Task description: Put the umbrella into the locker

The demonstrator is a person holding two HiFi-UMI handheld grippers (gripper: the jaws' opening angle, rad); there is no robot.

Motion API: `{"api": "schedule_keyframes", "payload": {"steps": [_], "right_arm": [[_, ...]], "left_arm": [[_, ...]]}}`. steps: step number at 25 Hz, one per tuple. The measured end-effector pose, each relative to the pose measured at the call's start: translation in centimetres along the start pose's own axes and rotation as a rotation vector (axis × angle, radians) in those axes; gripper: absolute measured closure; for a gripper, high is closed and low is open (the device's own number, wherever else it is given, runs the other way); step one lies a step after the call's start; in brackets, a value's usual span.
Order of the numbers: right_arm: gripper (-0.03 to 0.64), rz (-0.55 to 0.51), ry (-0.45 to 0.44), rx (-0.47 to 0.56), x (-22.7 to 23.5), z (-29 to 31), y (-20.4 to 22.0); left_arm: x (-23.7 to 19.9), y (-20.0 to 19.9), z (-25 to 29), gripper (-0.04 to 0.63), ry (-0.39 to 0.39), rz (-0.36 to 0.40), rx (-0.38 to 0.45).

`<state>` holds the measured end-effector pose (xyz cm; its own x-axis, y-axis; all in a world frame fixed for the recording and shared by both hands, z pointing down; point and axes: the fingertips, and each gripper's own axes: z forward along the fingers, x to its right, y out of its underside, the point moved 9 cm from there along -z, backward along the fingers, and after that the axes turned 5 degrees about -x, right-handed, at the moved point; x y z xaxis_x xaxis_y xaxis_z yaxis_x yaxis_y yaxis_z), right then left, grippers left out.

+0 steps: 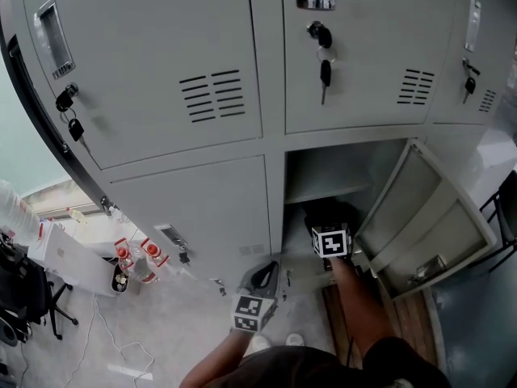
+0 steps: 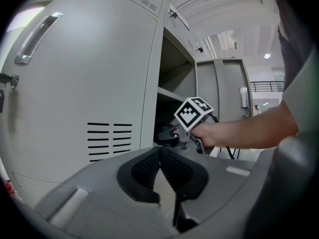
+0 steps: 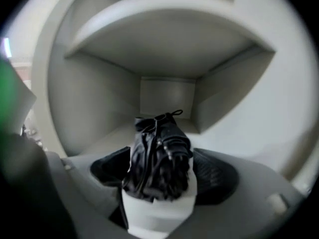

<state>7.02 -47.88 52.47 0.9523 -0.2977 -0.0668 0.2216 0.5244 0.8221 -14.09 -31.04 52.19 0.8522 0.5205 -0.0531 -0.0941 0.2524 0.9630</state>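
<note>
Soft, light black folded fabric umbrella [image 3: 159, 153], six o'clock, lies seemingly loose between right gripper's [image 3: 162, 172] parted jaws; left gripper [image 2: 160, 171] closed, empty; hold mid-bundle.

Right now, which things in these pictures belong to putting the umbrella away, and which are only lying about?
For the job: umbrella, open locker, its door, right gripper, open around the umbrella.

Lying about: keys in other locker doors, bottles at the left, office chair.
</note>
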Motion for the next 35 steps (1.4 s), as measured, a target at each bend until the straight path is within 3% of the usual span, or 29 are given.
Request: {"api": "schedule_keyframes", "payload": {"steps": [9, 13, 21, 28, 35], "right_arm": [[0.235, -0.009, -0.099, 0.114, -2.4, -7.9, 1.4], [0.261, -0.049, -0.078, 0.171, -3.4, -10.6, 2.3], [0.45, -0.056, -0.029, 0.248, -3.5, -12.8, 3.9], [0.606, -0.031, -0.002, 0.356, -3.5, -15.0, 3.9], [0.614, -0.04, 0.02, 0.347, -3.3, -16.2, 4.1]], "left_arm": [[0.5, -0.6, 0.5, 0.591, 0.019, 0.002, 0.017], [0.5, -1.0, 0.5, 0.591, 0.015, -0.011, 0.021], [-0.2, -1.7, 0.4, 0.591, -0.021, 0.053, 0.041], [0.7, -2.2, 0.3, 0.591, -0.003, 0.055, 0.047], [1.0, -3.0, 0.0, 0.591, -0.003, 0.077, 0.062]]}}
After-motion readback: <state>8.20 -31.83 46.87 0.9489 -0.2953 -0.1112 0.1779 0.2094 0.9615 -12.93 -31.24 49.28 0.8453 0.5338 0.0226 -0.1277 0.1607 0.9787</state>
